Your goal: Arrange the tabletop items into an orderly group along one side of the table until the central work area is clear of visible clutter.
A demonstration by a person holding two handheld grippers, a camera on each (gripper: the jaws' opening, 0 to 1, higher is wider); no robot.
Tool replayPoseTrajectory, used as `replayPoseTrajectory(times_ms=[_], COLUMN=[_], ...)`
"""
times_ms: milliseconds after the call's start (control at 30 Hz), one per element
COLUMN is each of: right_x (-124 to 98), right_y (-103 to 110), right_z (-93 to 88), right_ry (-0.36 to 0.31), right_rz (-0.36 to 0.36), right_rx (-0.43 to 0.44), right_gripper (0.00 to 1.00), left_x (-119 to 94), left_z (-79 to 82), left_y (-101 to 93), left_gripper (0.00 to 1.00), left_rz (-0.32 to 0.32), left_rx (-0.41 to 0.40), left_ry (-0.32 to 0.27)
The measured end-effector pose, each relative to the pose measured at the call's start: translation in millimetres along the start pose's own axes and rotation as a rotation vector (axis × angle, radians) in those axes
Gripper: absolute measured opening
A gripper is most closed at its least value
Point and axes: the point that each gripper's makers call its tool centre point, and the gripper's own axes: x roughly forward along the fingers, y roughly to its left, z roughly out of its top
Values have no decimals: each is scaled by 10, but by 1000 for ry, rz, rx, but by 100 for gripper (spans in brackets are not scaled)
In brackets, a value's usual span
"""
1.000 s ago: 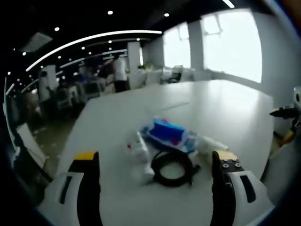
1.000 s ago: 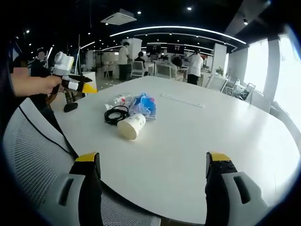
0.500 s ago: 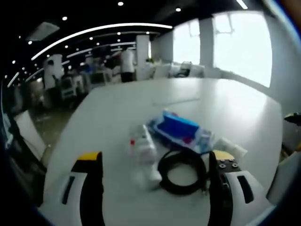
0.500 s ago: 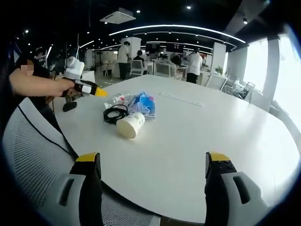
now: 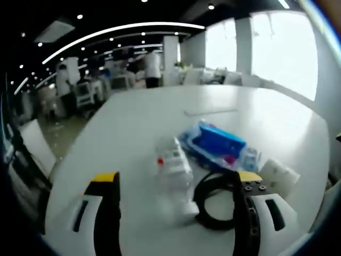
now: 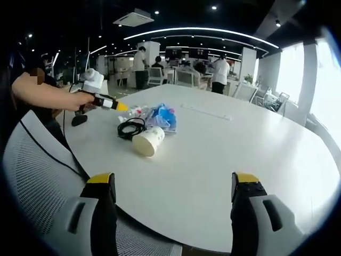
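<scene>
Clutter sits bunched mid-table (image 6: 224, 154): plastic bottle (image 5: 173, 170), black cable coil (image 5: 218, 200), blue packet (image 5: 221, 145), paper cup (image 6: 148, 142); left gripper (image 5: 176, 205), jaws spread, frames the bottle; right gripper (image 6: 169, 210) spread, well back; advisable to centre on the bottle, clear of the cable.

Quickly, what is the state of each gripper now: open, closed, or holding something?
Left gripper: open, holding nothing, jaws on either side of the plastic bottle.
Right gripper: open, holding nothing, above the near edge of the table.
</scene>
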Motion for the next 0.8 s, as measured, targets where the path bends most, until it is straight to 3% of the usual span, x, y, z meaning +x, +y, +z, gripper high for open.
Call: replayPoseTrajectory(times_ms=[133, 533, 800], right_x=[4, 4, 20], right_y=[5, -22, 35], right_z=[-6, -31, -50], right_ry=[2, 13, 21], right_rz=[2, -12, -10], right_rx=[-1, 8, 8], right_gripper=[89, 87, 87], left_x=[103, 246, 389], left_z=[-67, -128, -263], left_y=[49, 8, 59], left_gripper=[83, 74, 72], left_rz=[18, -3, -12], left_rx=[-16, -26, -45], left_ry=[21, 38, 80])
